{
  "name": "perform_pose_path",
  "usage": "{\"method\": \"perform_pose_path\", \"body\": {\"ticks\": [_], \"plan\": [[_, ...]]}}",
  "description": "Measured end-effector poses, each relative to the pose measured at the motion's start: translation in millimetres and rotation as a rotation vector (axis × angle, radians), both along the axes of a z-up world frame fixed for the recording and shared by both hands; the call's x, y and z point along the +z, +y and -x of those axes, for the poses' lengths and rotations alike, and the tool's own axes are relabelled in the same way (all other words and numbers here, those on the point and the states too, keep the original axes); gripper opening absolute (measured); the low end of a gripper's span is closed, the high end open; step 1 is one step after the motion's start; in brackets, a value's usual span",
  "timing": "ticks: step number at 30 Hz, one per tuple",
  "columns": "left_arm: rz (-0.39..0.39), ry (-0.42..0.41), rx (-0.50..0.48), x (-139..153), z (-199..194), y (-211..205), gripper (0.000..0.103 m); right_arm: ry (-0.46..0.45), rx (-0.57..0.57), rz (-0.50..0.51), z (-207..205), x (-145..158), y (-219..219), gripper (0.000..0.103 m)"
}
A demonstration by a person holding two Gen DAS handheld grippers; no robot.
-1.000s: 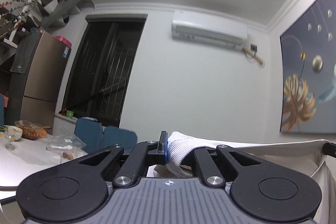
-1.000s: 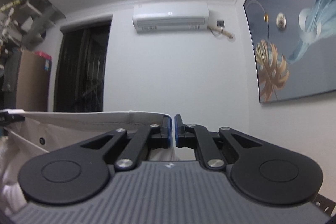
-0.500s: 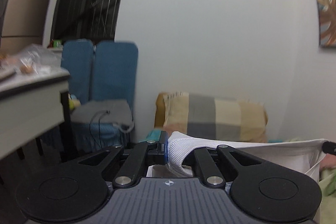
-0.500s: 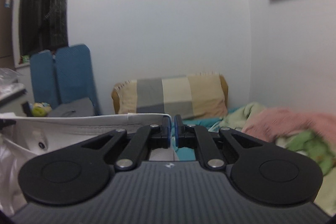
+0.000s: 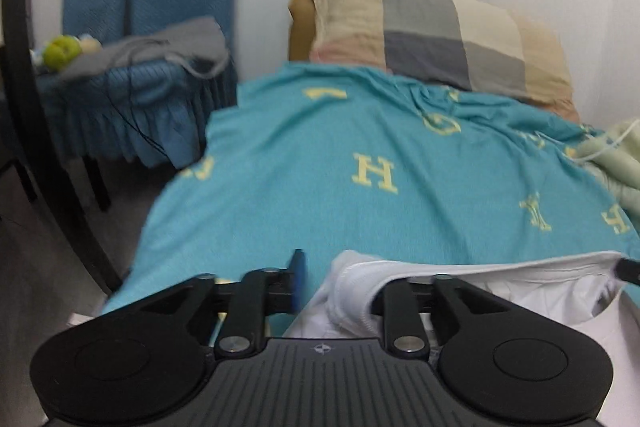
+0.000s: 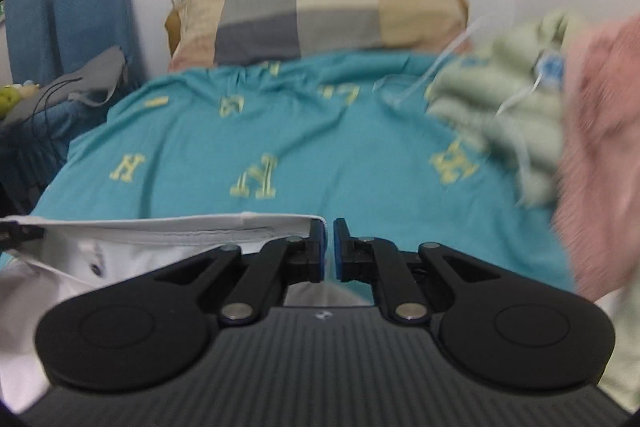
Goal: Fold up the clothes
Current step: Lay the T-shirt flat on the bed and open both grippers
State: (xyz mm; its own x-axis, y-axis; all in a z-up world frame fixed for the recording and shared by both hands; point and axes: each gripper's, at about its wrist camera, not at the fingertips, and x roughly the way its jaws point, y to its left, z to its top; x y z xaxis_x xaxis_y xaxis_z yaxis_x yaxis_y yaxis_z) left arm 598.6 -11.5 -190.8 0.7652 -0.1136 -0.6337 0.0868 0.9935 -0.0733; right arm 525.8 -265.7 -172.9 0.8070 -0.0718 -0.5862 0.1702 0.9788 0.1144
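A white garment hangs stretched between my two grippers above a bed with a teal sheet. In the left wrist view my left gripper has its jaws parted, with the garment's ribbed white edge bunched against the right finger. In the right wrist view my right gripper is nearly closed and pinches the garment's white hem, which runs off to the left.
A checked pillow lies at the head of the bed against the white wall. Pale green and pink blankets are piled on the bed's right side. Blue chairs with grey cloth stand to the left.
Both grippers have tilted down from the ceiling and wall toward the bed, carrying the white garment. The left gripper's jaws have spread apart; the right gripper stays closed on the hem.
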Motion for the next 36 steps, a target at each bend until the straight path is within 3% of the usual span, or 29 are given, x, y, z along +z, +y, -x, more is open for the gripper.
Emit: {"method": "perform_pose_path", "body": {"ticks": [1, 2, 4, 5, 10, 17, 22, 28, 33, 36], "plan": [[0.004, 0.008, -0.007, 1, 2, 4, 0.039, 0.016, 0.006, -0.022, 0, -1, -3, 0.024], [0.007, 0.016, -0.014, 3, 4, 8, 0.053, 0.026, 0.002, -0.035, 1, -2, -5, 0.034], [0.008, 0.042, -0.012, 12, 10, 19, 0.084, 0.029, 0.001, -0.057, 14, 5, -8, 0.076], [0.001, 0.048, -0.017, 20, 18, 25, 0.087, 0.029, 0.004, -0.064, 23, 11, -9, 0.079], [-0.035, 0.065, -0.071, 64, 78, 50, 0.094, 0.032, 0.018, -0.102, 70, 40, -12, 0.080], [-0.185, 0.066, -0.121, 96, 167, 49, 0.097, 0.030, 0.001, -0.131, 178, 73, -5, 0.080], [-0.105, 0.003, -0.107, 95, 211, 40, 0.097, 0.027, 0.002, -0.174, 264, 87, 3, 0.080], [0.095, -0.138, 0.069, 104, 219, 35, 0.098, 0.024, 0.032, -0.256, 333, 93, 6, 0.080], [0.032, -0.266, 0.062, 118, 205, 2, 0.101, 0.030, 0.064, -0.292, 332, 82, 8, 0.080], [0.038, -0.293, 0.007, 133, 198, -12, 0.103, 0.037, 0.079, -0.289, 323, 73, 7, 0.080]]}}
